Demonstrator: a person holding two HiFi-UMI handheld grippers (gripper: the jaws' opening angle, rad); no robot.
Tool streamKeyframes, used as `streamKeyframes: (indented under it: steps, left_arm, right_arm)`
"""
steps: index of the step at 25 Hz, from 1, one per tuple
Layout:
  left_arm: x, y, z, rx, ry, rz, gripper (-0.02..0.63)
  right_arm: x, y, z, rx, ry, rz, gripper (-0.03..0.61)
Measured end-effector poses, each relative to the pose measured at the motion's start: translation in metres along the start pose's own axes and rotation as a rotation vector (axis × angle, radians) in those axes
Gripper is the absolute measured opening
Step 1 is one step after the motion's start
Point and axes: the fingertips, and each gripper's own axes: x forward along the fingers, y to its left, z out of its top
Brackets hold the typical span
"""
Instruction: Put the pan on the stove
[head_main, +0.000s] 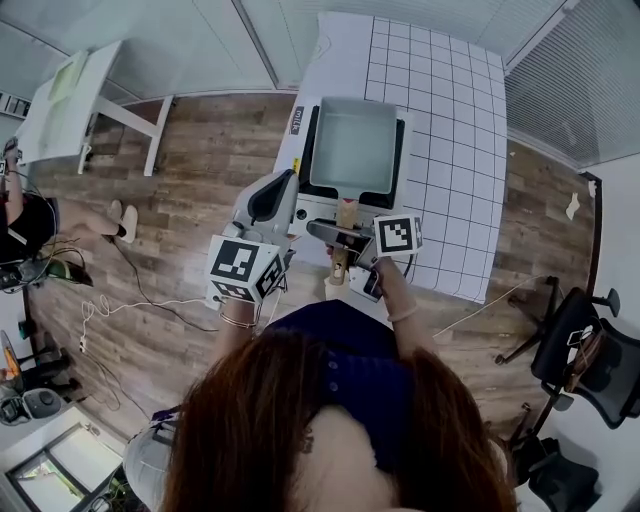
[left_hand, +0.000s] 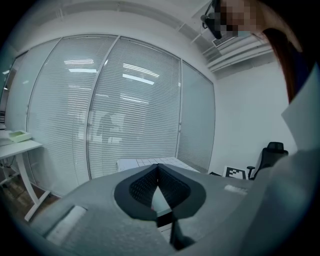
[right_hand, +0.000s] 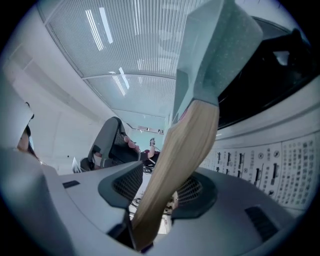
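A pale green square pan (head_main: 352, 145) sits on the black-topped stove (head_main: 312, 150), its wooden handle (head_main: 345, 214) pointing toward me. My right gripper (head_main: 337, 240) is at that handle. In the right gripper view the handle (right_hand: 185, 150) runs between the jaws, which stand apart with a gap on the left side, and the pan (right_hand: 215, 55) rests on the stove (right_hand: 270, 85) ahead. My left gripper (head_main: 282, 184) hovers left of the stove, off the table. Its jaws (left_hand: 158, 168) meet at the tips with nothing between them.
The stove stands on a table with a white grid cloth (head_main: 450, 150). A white desk (head_main: 70, 100) is at the far left, cables (head_main: 130, 290) lie on the wooden floor, and a black office chair (head_main: 590, 350) stands at the right. Glass walls with blinds surround the room.
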Motion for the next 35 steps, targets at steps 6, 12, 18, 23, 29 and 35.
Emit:
streamKeyframes:
  steps: [6, 12, 18, 23, 29, 35]
  left_arm:
    - [0.0, -0.005, 0.0, 0.001, 0.0, -0.01, 0.009]
    - [0.0, -0.01, 0.003, 0.004, -0.007, -0.024, 0.009]
    - [-0.003, -0.017, 0.001, 0.006, -0.005, -0.034, 0.009]
    - [-0.005, -0.021, 0.004, 0.011, -0.01, -0.042, 0.009]
    - [-0.009, -0.027, 0.005, 0.015, -0.016, -0.053, 0.009]
    - [-0.015, -0.034, 0.007, 0.019, -0.024, -0.064, 0.009]
  right_arm:
    - [-0.009, -0.002, 0.005, 0.039, -0.052, 0.003, 0.212]
    - [-0.018, -0.009, 0.01, 0.048, -0.102, -0.043, 0.212]
    - [-0.026, -0.009, 0.008, 0.042, -0.122, -0.057, 0.212]
    - [-0.033, -0.008, 0.008, 0.034, -0.138, -0.072, 0.209]
    - [-0.045, -0.007, 0.005, 0.014, -0.169, -0.096, 0.204]
    - [-0.056, -0.002, 0.001, -0.013, -0.204, -0.113, 0.183]
